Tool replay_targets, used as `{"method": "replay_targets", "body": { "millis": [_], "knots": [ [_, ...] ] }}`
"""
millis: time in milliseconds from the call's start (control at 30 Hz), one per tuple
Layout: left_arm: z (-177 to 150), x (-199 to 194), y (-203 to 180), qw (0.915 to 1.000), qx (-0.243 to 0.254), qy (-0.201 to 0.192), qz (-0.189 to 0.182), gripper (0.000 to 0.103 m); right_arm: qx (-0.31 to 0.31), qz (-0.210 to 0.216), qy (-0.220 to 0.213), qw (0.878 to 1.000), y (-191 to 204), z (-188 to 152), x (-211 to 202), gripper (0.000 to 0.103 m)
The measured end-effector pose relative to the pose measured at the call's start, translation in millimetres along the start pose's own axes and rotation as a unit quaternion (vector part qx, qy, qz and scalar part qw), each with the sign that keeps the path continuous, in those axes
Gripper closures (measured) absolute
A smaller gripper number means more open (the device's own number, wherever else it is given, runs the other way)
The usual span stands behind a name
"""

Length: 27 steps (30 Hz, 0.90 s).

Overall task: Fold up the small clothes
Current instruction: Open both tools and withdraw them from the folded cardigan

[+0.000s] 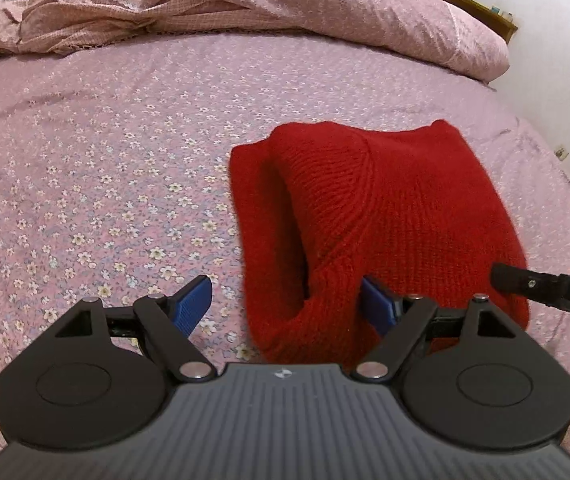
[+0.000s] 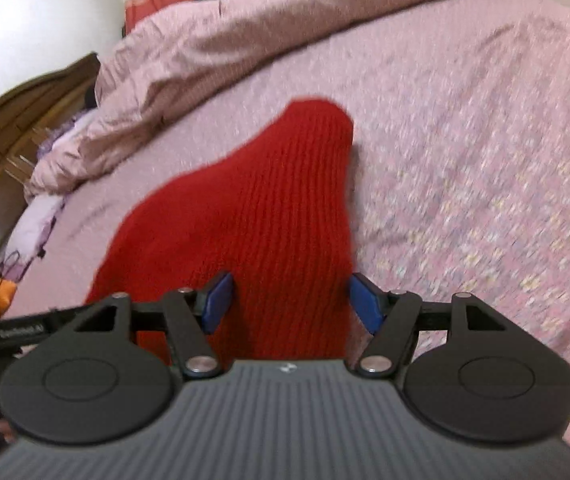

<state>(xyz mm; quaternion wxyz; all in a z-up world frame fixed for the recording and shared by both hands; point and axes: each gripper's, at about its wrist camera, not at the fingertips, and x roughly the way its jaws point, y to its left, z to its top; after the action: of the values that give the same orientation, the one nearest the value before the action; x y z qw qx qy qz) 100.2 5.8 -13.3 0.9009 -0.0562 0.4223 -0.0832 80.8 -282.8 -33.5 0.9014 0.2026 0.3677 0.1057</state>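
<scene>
Left wrist view: one red knitted garment (image 1: 381, 216), folded into a thick bundle, lies on the pink floral bedsheet (image 1: 97, 168), right of centre, open fold edge facing the camera. Left gripper (image 1: 289, 304) is spread wide, holding nothing; its left blue pad (image 1: 191, 302) is over bare sheet, the right pad touching or just beside the near hem. Right gripper (image 2: 289, 300) also stands open, straddling the near end of the knit. The right wrist view is motion-blurred, so I can't say for certain that the pads are clear of the fabric, but it looks like no grip.

Step in hand, my read: release after a fold, then tidy up. To do it well, back both tools out low and straight so the pads don't snag the loose knit and drag the top layer open; press the bulging fold flat before any re-grip.

Count: one garment, two grippers, one crumpled pink duvet (image 1: 245, 4) along the far side of the bed.
</scene>
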Motion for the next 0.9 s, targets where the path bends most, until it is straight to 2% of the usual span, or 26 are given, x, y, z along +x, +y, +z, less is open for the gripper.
{"method": "replay_targets", "body": {
  "millis": [200,467,600,900],
  "knots": [
    [-2,1,0,0.9999,-0.004,-0.006,0.01,0.018,0.016,0.007,0.008,1.0,-4,-5,12,0.027],
    [-7,-28,-17,0.9997,0.009,-0.016,0.015,0.018,-0.001,-0.018,-0.027,0.999,12,-8,-27,0.027],
    [-14,-42,-28,0.9996,0.015,-0.018,0.016,0.018,-0.016,-0.015,-0.036,0.999,22,-17,-45,0.027],
    [-32,-49,-45,0.9989,0.029,-0.001,0.035,0.012,-0.056,-0.025,-0.041,0.997,40,-33,-68,0.027]
  ]
}}
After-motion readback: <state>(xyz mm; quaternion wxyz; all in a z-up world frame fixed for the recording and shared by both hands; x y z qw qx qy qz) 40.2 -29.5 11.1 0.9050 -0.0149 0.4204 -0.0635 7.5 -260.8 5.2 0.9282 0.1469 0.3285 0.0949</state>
